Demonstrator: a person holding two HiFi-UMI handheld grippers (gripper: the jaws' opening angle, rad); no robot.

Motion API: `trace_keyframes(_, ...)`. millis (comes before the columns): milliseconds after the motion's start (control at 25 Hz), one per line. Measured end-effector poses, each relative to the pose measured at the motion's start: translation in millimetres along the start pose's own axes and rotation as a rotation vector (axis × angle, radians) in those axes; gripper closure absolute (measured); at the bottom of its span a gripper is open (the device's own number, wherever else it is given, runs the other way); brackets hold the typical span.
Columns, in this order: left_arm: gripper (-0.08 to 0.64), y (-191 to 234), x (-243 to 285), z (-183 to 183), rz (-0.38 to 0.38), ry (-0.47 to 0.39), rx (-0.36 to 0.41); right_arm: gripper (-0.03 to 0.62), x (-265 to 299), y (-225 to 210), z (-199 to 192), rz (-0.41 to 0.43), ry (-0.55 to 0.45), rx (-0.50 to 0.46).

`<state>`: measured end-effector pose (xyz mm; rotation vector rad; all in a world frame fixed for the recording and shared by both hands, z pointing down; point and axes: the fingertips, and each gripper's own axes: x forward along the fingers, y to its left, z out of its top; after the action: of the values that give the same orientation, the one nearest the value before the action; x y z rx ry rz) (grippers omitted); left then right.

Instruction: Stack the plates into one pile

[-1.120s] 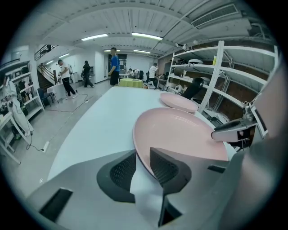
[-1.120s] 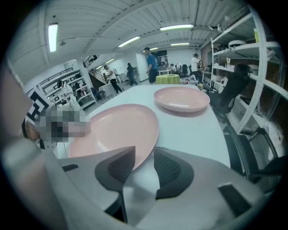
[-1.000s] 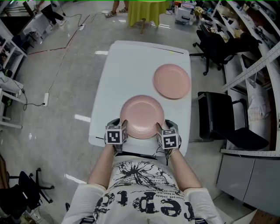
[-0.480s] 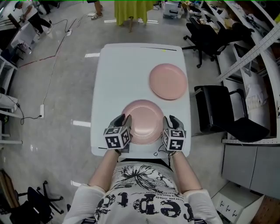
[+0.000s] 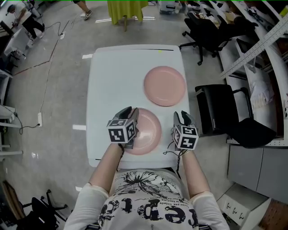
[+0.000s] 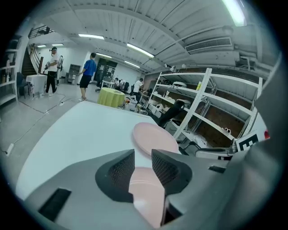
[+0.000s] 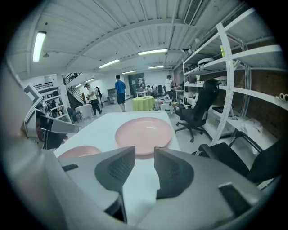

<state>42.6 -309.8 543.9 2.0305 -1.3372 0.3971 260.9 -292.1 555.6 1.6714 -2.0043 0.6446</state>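
1. Two pink plates lie apart on a white desk [image 5: 114,72]. The far plate [image 5: 164,86] sits toward the desk's right edge, and the near plate [image 5: 147,131] lies by the front edge, close to the person.
2. Neither plate is on the other; a strip of bare desk separates them.
3. The left gripper [image 6: 143,153] hangs over the near plate's left rim, pointing forward and down. Its jaws, which have just been closing, stand a little apart. The plate shows through the gap beneath them, lying flat on the desk, with no pad seen pressing on it.
4. The right gripper [image 7: 144,150] is off the near plate's right side, clear of the rim, over the desk's right margin. Its jaws have just been opening and stand apart with nothing between them. Past them lie bare desk and the far plate.
5. In the head view the left cube [image 5: 122,132] covers part of the near plate, while the right cube [image 5: 186,137] sits by the desk's right edge.
6. A black chair [image 5: 218,112] stands just right of the desk. Shelves [image 7: 261,53] line that side of the room, and a table [image 5: 123,8] under a yellow-green cloth stands beyond the desk's far end.
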Motion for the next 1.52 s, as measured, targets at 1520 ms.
trace_keyframes(1520, 0.511, 26, 227, 38, 0.166, 0.218, -0.034, 0.502, 202, -123, 41, 0.108, 0.142, -0.029)
